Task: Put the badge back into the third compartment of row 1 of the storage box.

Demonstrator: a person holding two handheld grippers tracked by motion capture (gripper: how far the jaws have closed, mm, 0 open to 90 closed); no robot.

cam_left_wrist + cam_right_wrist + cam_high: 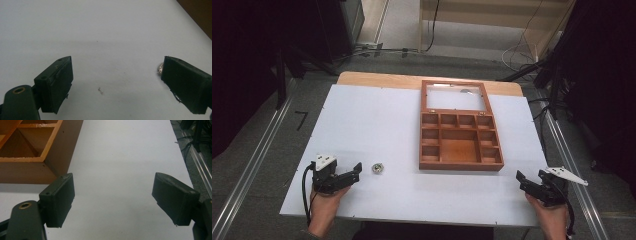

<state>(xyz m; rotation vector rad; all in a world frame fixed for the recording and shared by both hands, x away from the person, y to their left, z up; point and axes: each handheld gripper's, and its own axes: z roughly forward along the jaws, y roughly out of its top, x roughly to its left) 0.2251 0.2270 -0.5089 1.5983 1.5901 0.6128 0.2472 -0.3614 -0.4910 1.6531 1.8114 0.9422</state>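
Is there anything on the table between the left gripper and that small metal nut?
Nothing visible. The left gripper sits open on the white table, and the metal nut lies just beyond its jaw tips with bare surface between them. In the left gripper view the nut peeks out beside one jaw.

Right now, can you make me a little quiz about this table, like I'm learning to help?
1. Which gripper is nearer the small silver thing, the left gripper or the right gripper?
2. True or false: the wooden box has its lid shut.
3. What lies between the left gripper's jaws?

Key
1. The left gripper; the small silver thing lies just beside it on the white table.
2. False. The lid stands open behind the compartments.
3. Nothing. Both grippers are open, with bare table between the jaws; the silver thing peeks out beside one jaw.
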